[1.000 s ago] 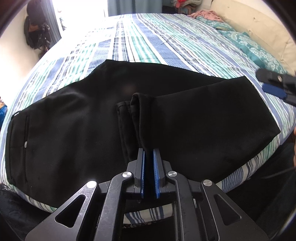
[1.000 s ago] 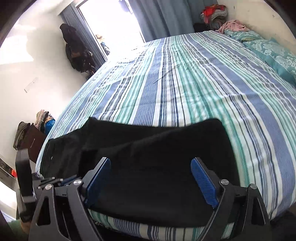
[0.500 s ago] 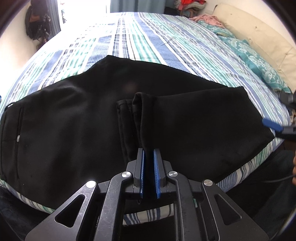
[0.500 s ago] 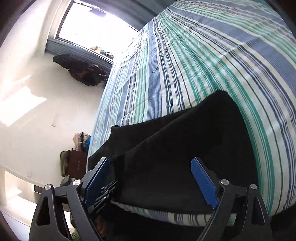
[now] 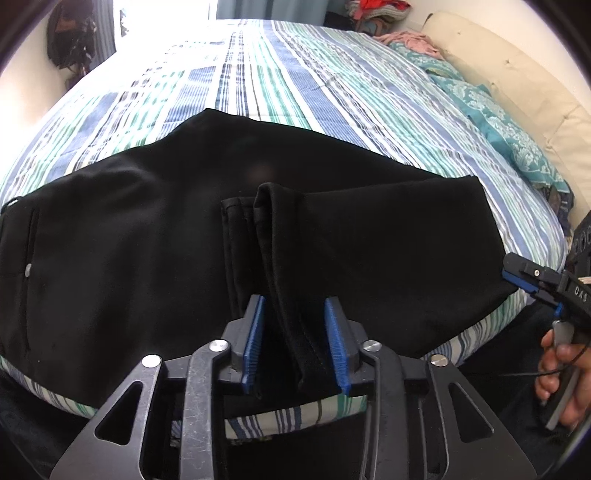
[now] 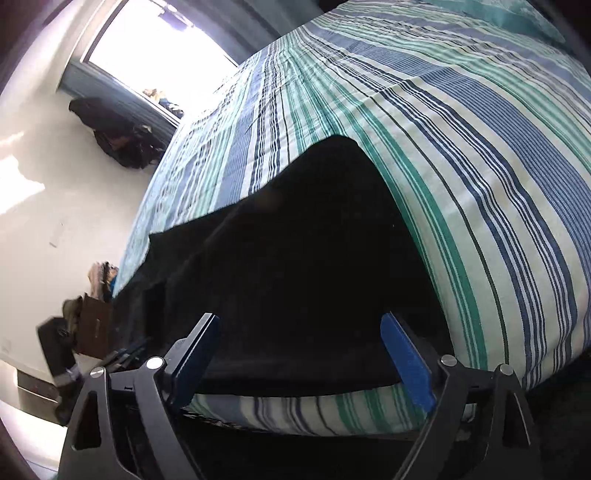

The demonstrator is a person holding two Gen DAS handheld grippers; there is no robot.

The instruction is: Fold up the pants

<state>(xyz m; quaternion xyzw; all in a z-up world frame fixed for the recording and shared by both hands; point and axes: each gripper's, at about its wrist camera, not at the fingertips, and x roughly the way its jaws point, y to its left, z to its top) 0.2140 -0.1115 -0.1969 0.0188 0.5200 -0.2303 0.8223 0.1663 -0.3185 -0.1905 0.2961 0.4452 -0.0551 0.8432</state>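
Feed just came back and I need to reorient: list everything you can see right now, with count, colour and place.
pants: one, black, folded across the near edge of the bed, cuffs lying on top mid-length
bedspread: one, blue, green and white stripes, covering the bed
pillow: at least one, teal patterned, far right of the bed
headboard: one, cream, padded, behind the pillow
clothes pile: mixed colours, far corner of the room
dark bags or garments: hanging on the wall by the window
left tool: open, cuff hem between its blue pads
right tool: open, at the pants' fold edge
person's hand: gripping the right tool's handle
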